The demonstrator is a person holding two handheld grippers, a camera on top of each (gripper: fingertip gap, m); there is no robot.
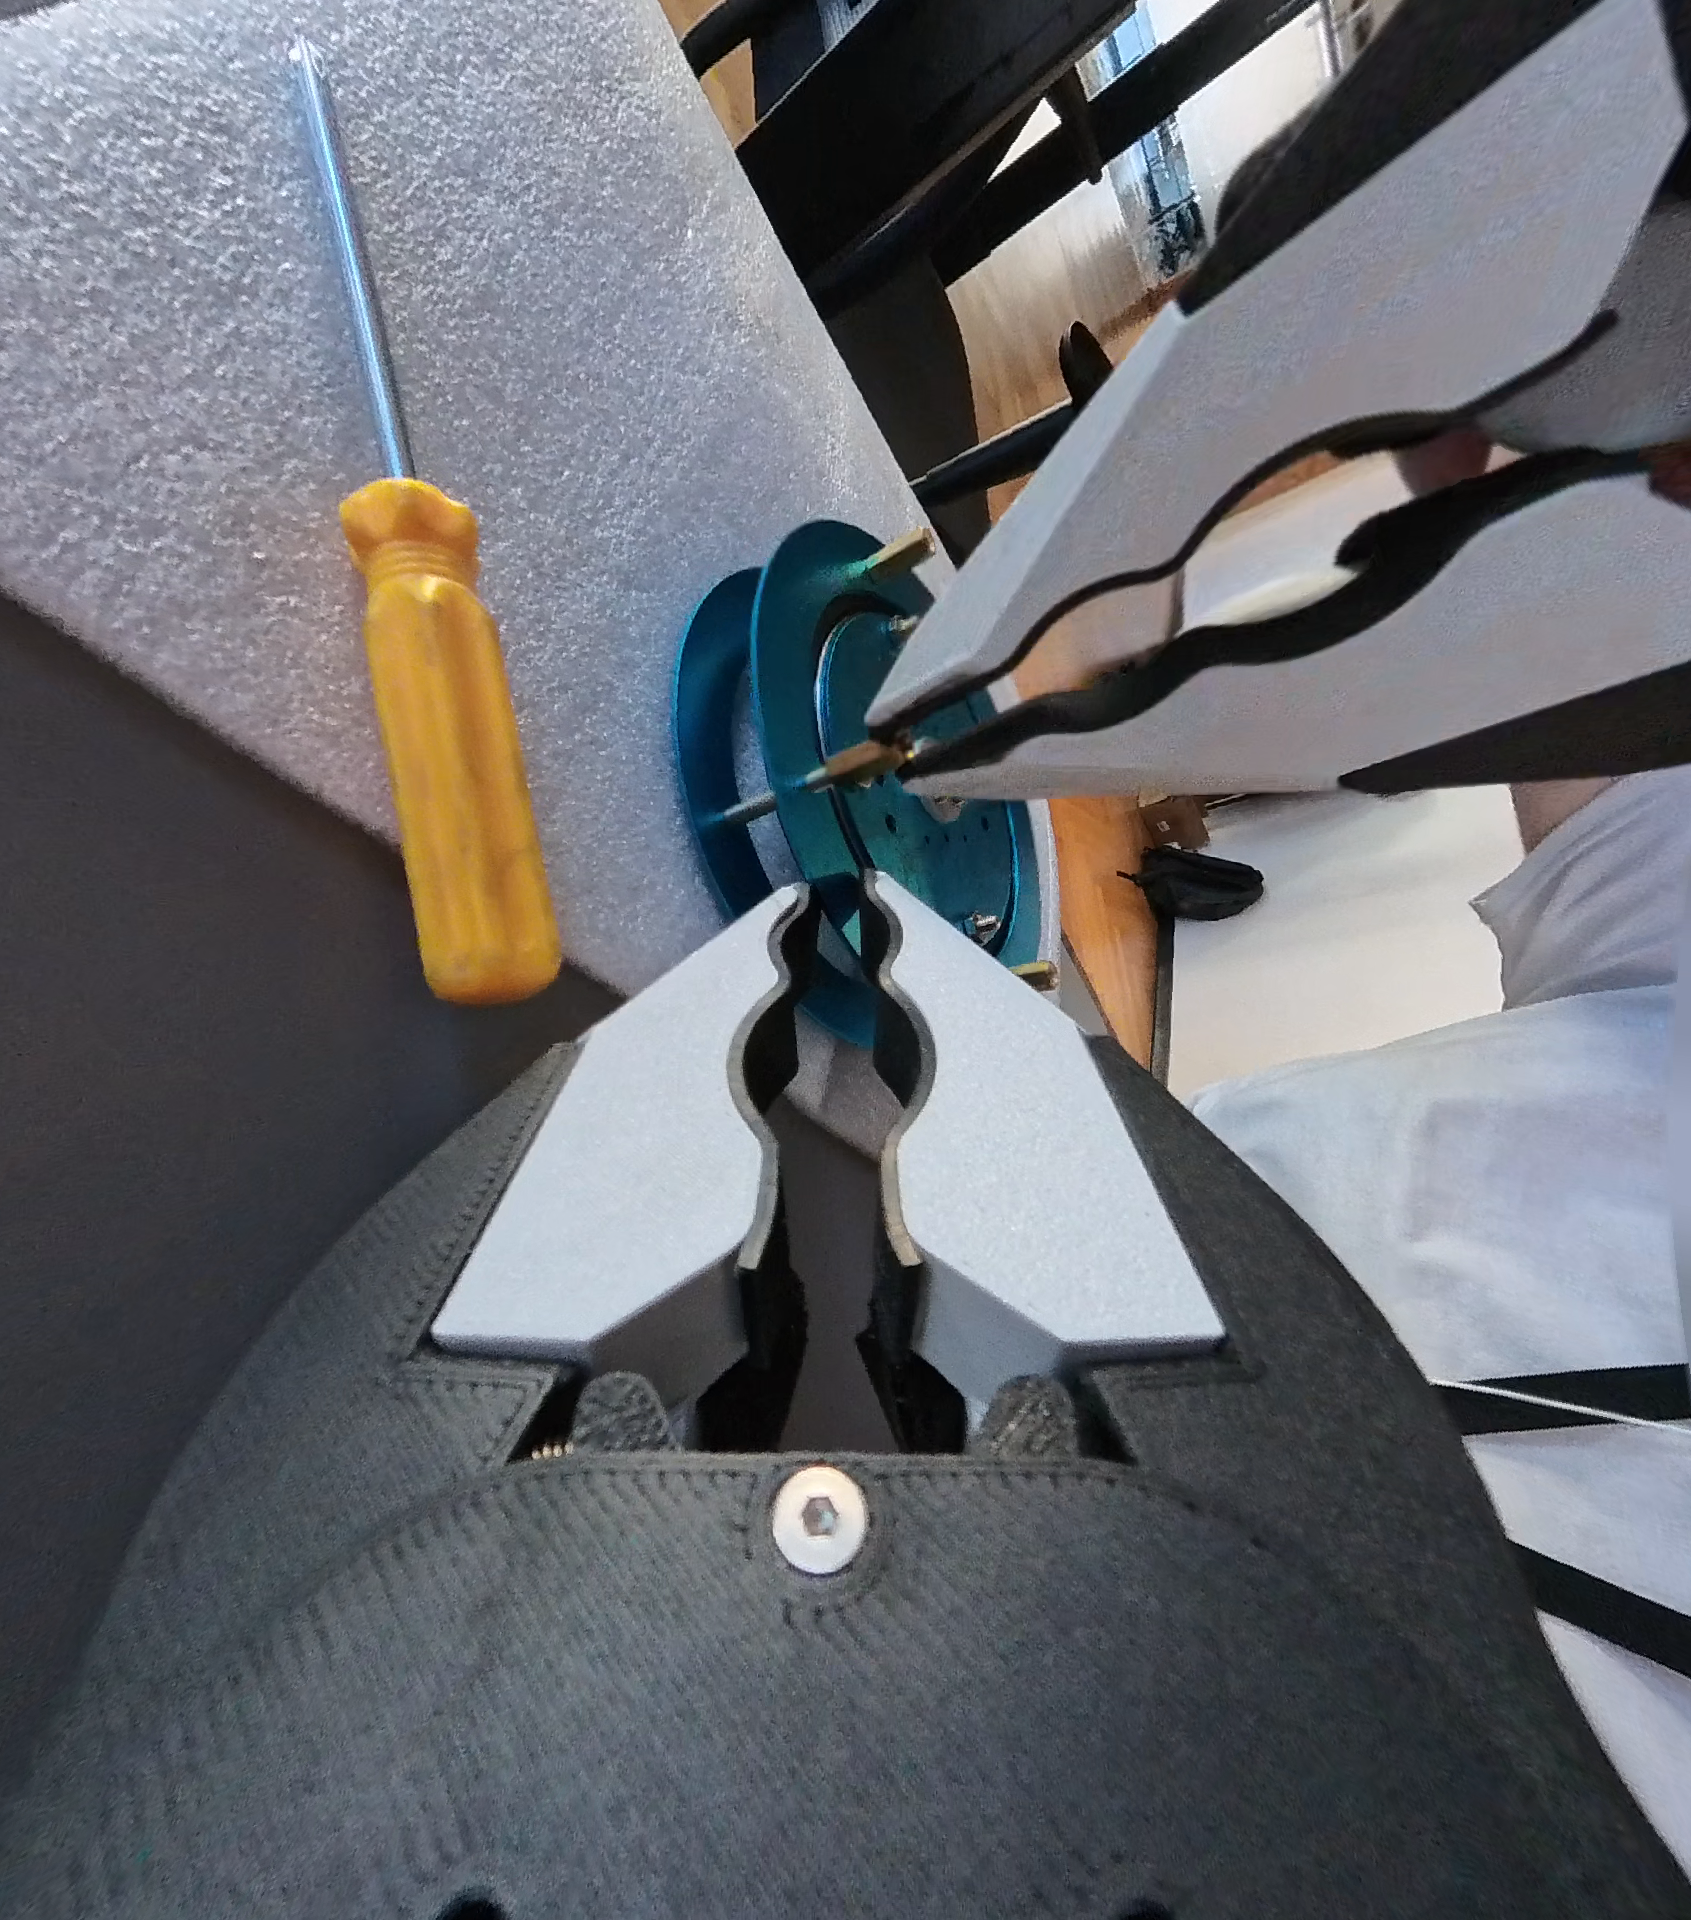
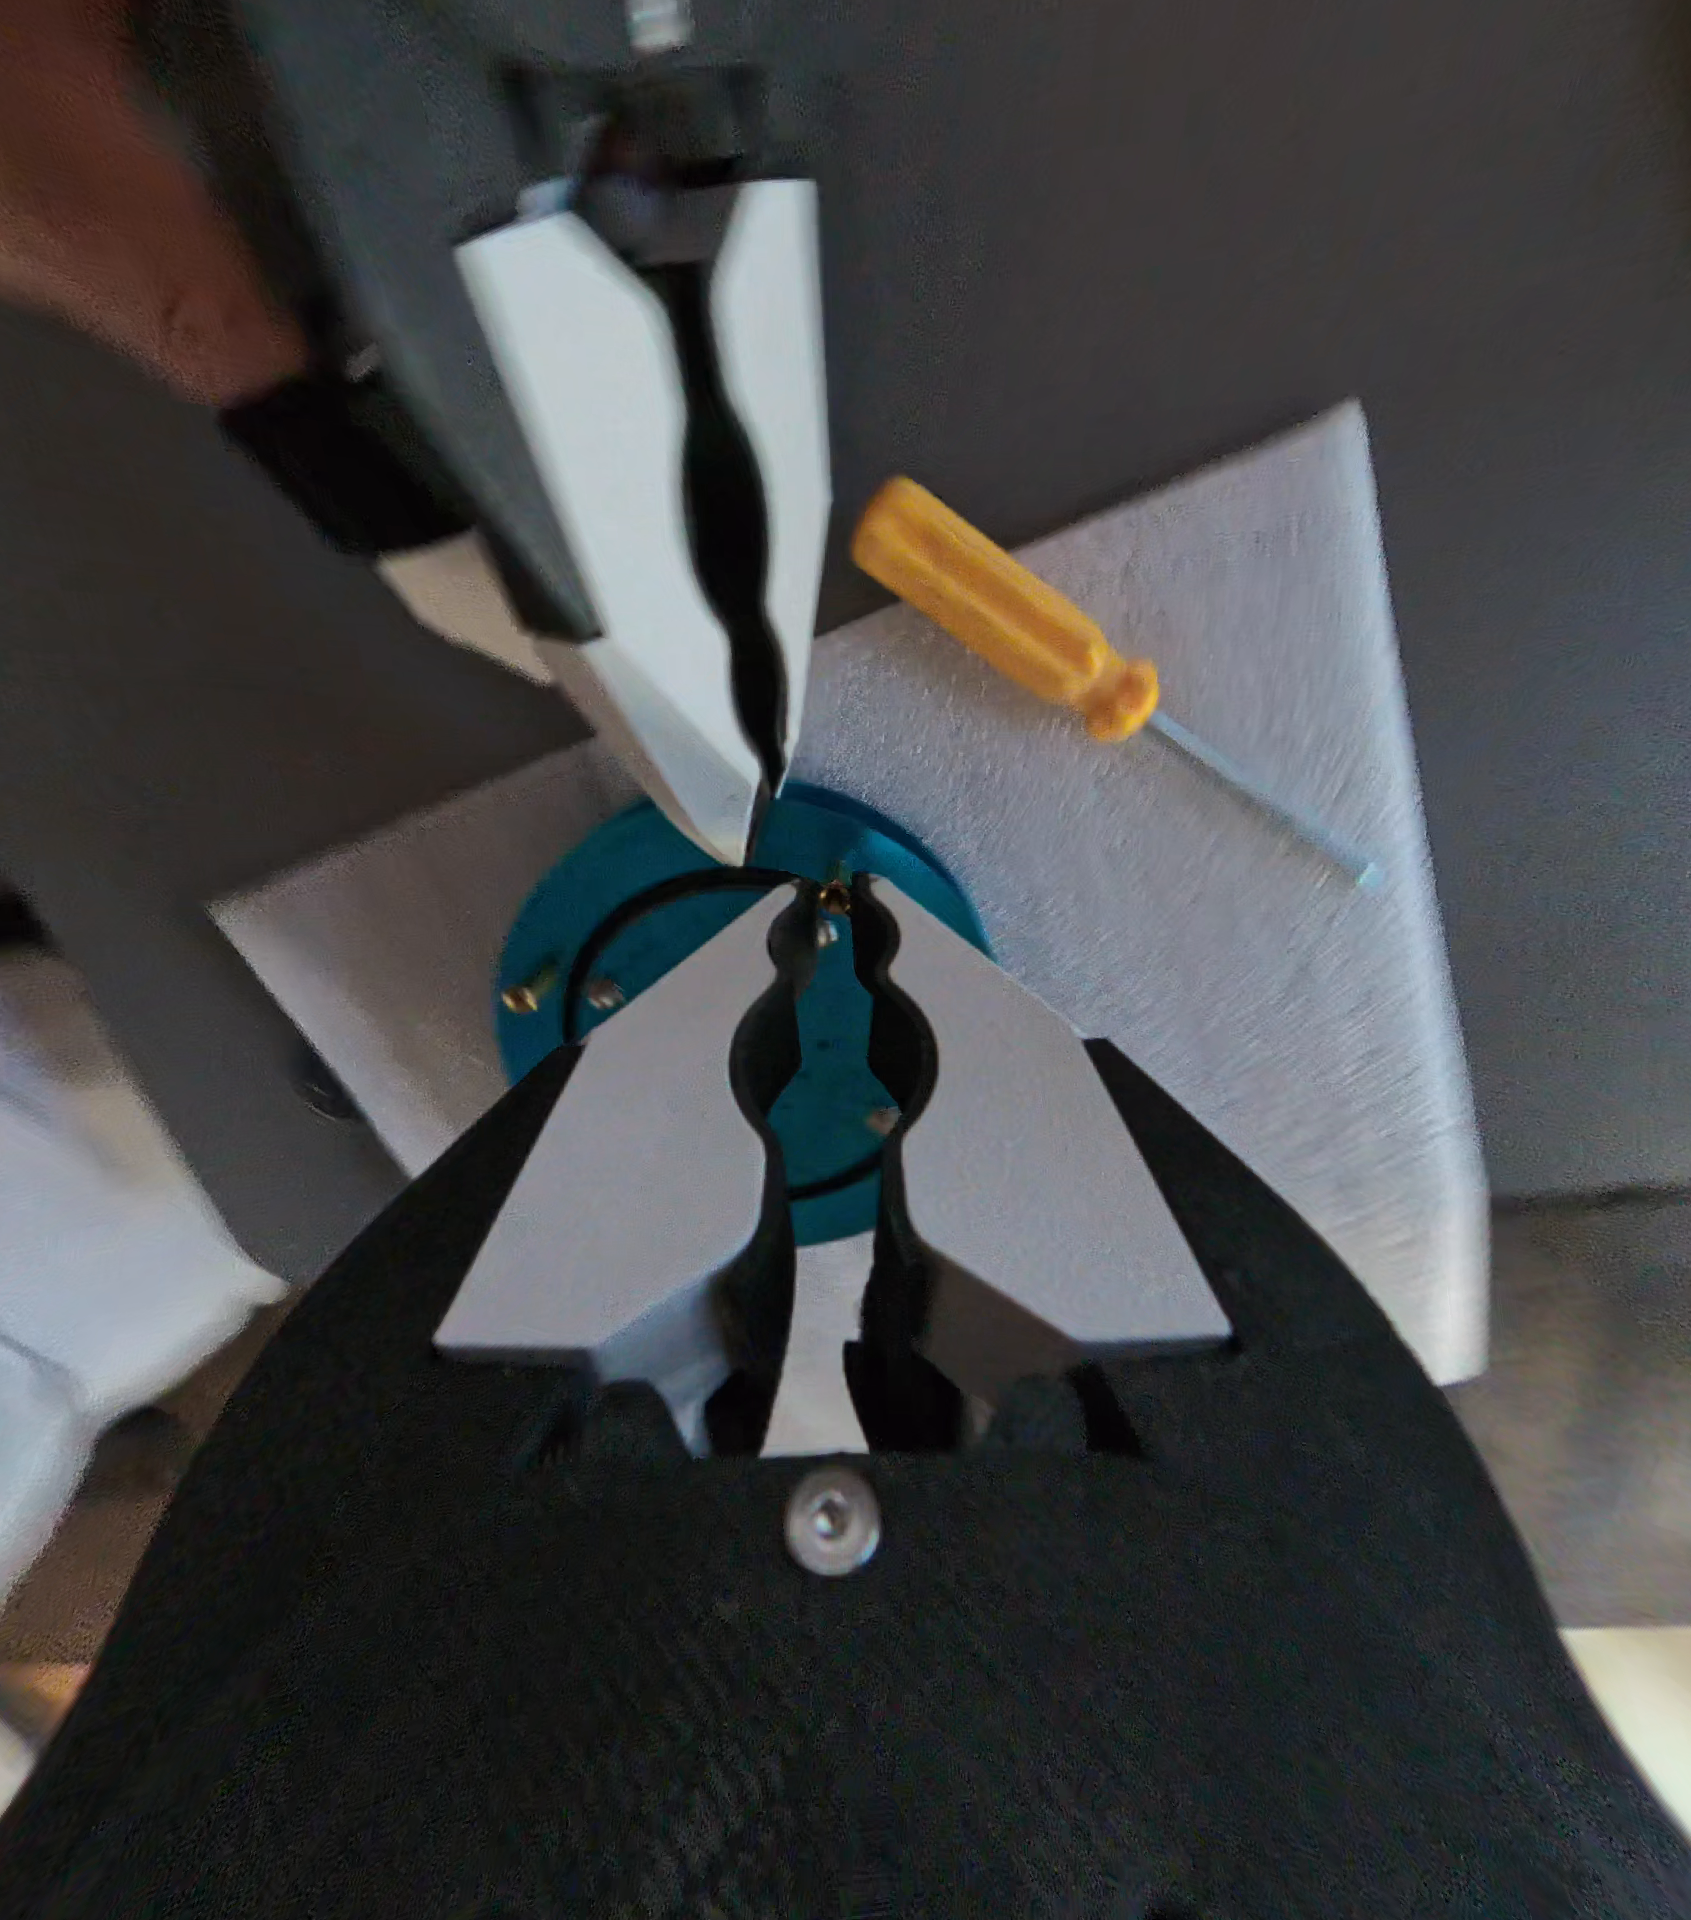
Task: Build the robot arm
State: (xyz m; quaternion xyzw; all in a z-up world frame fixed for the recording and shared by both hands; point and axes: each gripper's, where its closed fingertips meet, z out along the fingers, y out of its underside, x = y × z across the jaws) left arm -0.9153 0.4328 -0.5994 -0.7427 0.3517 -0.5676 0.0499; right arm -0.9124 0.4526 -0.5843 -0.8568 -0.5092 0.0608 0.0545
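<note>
Fingers of left gripper (image 1: 836,894) pinch the rim of the teal disc assembly (image 1: 799,665), which sits on a white foam sheet (image 1: 145,312) by its edge. Right gripper (image 2: 825,896) has its fingers closed on a brass standoff (image 1: 862,762). Yellow screwdriver (image 1: 451,748) lies beside, apart. Judgement: keep disc steady w/ left, twist standoff straight.

Your two grippers crowd the blue disc assembly (image 1: 799,727) from opposite sides; the left gripper (image 1: 836,894) pinches its rim, the right gripper (image 1: 891,750) closes on a brass standoff (image 1: 862,764); the yellow screwdriver (image 1: 451,748) blocks one side; the foam sheet (image 1: 145,312) beyond lies bare.
</note>
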